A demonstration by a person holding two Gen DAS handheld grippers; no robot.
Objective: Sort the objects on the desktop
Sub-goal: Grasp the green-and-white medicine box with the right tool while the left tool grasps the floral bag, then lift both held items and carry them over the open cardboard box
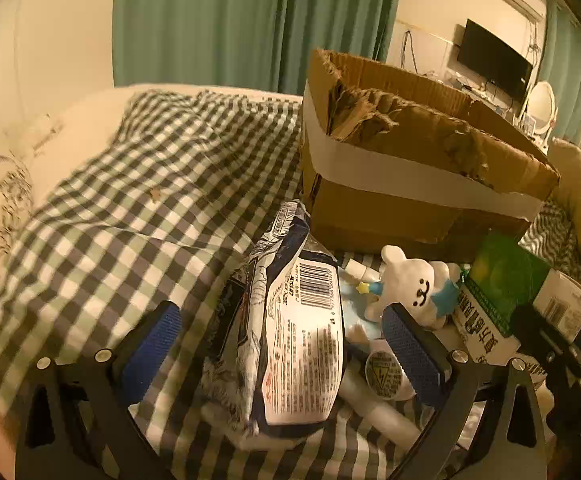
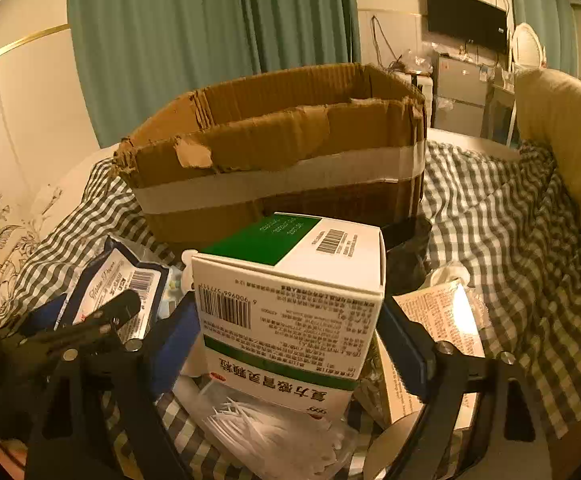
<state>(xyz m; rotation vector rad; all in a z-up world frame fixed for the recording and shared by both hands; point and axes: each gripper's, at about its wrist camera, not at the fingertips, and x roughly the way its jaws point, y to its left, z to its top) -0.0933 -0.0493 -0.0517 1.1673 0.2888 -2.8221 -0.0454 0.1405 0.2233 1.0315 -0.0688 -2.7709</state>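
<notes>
A torn cardboard box [image 1: 410, 184] stands on the checked bedspread; it also shows in the right wrist view [image 2: 274, 172]. My left gripper [image 1: 286, 344] is open, its blue pads on either side of a blue-and-white tissue pack [image 1: 294, 336] without touching it. My right gripper [image 2: 286, 340] has its pads against both sides of a white-and-green medicine box [image 2: 290, 304] and is shut on it. The medicine box also shows in the left wrist view [image 1: 506, 300], as does the tissue pack in the right wrist view [image 2: 118, 292].
A white plush bear [image 1: 414, 284], a round white bottle [image 1: 386, 372] and white tubes lie between the pack and the medicine box. A bag of white sticks [image 2: 274, 428] and a printed packet [image 2: 442, 320] lie under the right gripper. Bare checked bedspread [image 1: 130, 184] spreads to the left.
</notes>
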